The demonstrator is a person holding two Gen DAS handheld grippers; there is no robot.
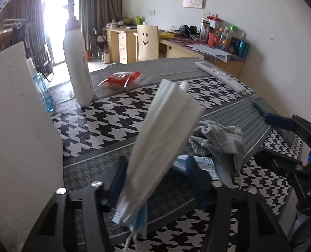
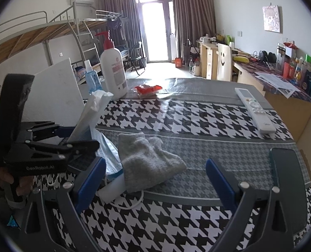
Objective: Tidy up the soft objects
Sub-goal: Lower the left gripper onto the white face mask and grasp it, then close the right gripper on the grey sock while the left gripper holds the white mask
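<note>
A table [image 2: 197,113] covered in black-and-white houndstooth cloth with grey bands fills both views. The room behind has a loft bed [image 2: 40,27] at ten o'clock, a bright curtained balcony door [image 2: 155,21] at twelve, and a cluttered wooden desk [image 2: 281,84] with a smiley-backed chair [image 2: 223,61] at two.

Left to right in the right wrist view: a white board [image 2: 54,96] stands on edge at nine o'clock, with a blue spray bottle [image 2: 92,77] and a tall white pump bottle [image 2: 113,71] just beside it. A red-and-clear packet [image 2: 148,90] lies near the far edge at twelve. A white remote [image 2: 255,109] lies at two, and a dark phone [image 2: 285,168] at four.

The left gripper [image 1: 155,180] is clamped on a white folded mask [image 1: 165,134], lifted and tilted clear of the cloth, blocking the middle of its own view. More blue masks [image 2: 109,153] lie at eight o'clock, with a grey sock [image 2: 147,159] overlapping them. The right gripper [image 2: 155,172] has its jaws spread wide, with nothing between them, near the sock.
</note>
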